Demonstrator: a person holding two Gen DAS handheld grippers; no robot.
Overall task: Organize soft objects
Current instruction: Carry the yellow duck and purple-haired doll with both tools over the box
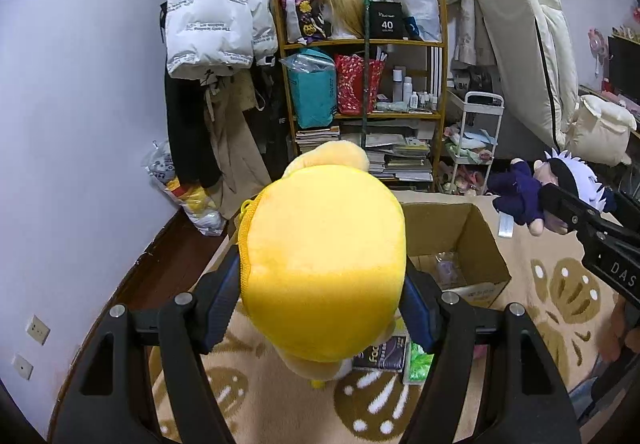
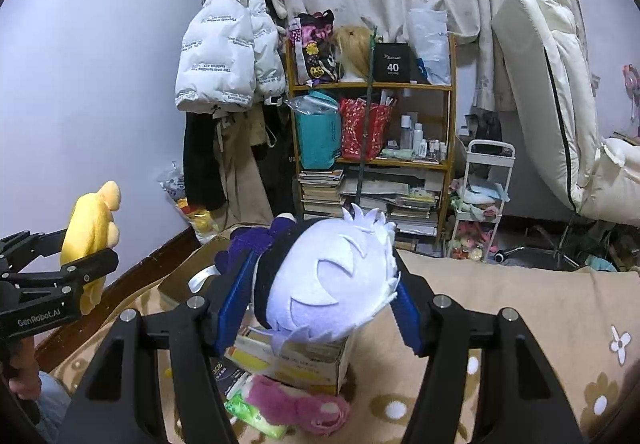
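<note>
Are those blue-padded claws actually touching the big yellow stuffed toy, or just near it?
Touching. In the left wrist view, the left gripper has both blue pads pressed into the sides of the yellow plush toy, which hangs clear above the rug.

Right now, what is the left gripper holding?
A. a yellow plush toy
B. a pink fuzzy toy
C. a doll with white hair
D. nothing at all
A: in the left wrist view the left gripper has its jaws closed on either side of the yellow plush toy, while the white-haired doll sits in the right gripper instead.
</note>
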